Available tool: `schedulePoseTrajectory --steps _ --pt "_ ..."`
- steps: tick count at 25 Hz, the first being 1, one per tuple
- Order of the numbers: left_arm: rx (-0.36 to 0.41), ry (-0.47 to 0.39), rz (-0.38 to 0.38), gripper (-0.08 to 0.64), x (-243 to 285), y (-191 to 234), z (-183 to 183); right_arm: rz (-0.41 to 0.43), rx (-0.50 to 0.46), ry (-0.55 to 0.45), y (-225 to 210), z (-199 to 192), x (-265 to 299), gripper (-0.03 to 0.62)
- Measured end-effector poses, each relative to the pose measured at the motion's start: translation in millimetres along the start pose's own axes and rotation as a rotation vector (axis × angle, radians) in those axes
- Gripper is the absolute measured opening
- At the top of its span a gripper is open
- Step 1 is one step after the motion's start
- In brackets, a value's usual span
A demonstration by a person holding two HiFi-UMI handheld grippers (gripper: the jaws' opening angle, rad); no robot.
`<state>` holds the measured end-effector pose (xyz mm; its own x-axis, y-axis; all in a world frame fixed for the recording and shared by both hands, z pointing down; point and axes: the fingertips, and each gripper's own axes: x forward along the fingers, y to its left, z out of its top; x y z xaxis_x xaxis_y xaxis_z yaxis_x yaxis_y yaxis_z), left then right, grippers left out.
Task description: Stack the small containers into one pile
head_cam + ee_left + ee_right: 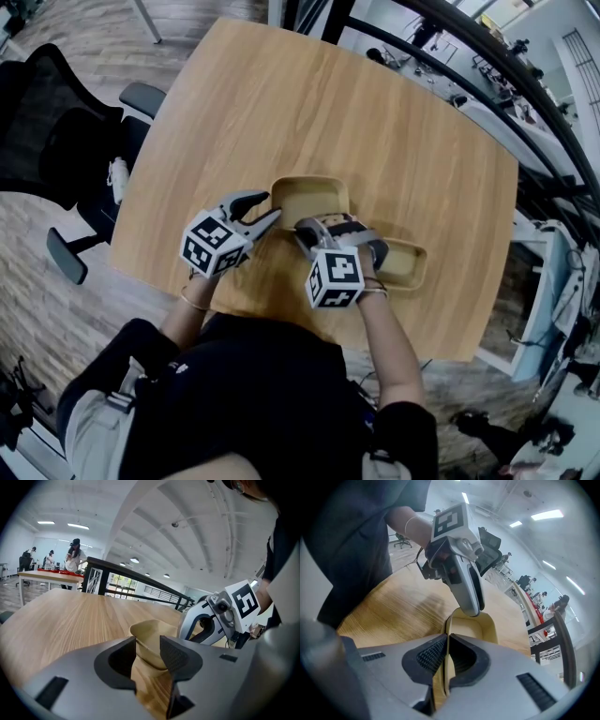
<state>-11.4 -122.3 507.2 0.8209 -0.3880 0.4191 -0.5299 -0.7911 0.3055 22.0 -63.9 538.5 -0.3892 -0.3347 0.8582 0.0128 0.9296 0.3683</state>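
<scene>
Now R tool (447,645) grips container (482,626) rim — L tool (148,645) released at its corner.

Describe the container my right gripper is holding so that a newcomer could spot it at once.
Look at the wooden table, on the side nearest the person. It is the tan container closer to the table's middle, its rim pinched by the right gripper. The other container lies further right.

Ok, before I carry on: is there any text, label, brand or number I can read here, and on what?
No readable text anywhere.
Left marker cube, right marker cube: black-and-white square patterns only, no letters or numbers.
Tan container, second container: plain, no label.
Far desk: items too small and blurred to read.
</scene>
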Motion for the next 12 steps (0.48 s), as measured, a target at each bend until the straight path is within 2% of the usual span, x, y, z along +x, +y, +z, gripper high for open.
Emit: schedulePoseTrajectory --steps 12 --pt "-0.002 0.018 0.002 0.144 3.0 1.5 -4.5 0.011 0.004 -0.003 1.3 -1.3 4.0 0.029"
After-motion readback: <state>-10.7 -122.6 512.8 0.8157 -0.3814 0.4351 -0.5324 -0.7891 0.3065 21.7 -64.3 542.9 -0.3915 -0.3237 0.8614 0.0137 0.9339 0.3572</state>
